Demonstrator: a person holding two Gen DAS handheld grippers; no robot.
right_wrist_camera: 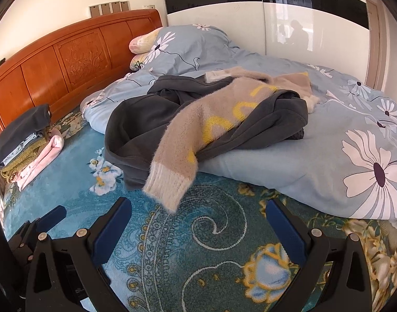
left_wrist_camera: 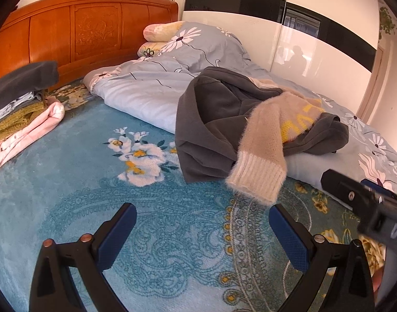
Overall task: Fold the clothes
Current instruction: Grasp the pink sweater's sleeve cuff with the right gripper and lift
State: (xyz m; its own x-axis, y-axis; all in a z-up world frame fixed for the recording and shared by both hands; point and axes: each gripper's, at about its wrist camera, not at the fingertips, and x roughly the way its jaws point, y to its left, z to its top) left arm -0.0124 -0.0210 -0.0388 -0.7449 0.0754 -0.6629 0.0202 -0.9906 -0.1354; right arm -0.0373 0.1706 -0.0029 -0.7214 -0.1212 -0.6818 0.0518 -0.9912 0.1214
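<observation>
Both the left gripper (left_wrist_camera: 202,230) and right gripper (right_wrist_camera: 198,227) hover wide open, empty, above the blue floral blanket (left_wrist_camera: 76,182). The fuzzy beige knit sweater (right_wrist_camera: 198,127) lies across the crumpled dark grey garment (right_wrist_camera: 136,119). Judged step: selection; next, grasp the sweater's ribbed cuff (right_wrist_camera: 167,186).

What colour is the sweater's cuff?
Cream-white ribbed cuff on the beige sweater; clearest in the right wrist view.

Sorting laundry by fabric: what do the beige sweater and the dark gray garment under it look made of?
The beige sweater looks like a fuzzy knit, maybe mohair-like or acrylic: hairy halo along the sleeve, ribbed cream cuff, yellow knitted-in lettering. The dark gray garment looks like matte cotton-blend jersey or fleece: smooth surface, soft thick folds, no sheen. Exact fibres cannot be told.
</observation>
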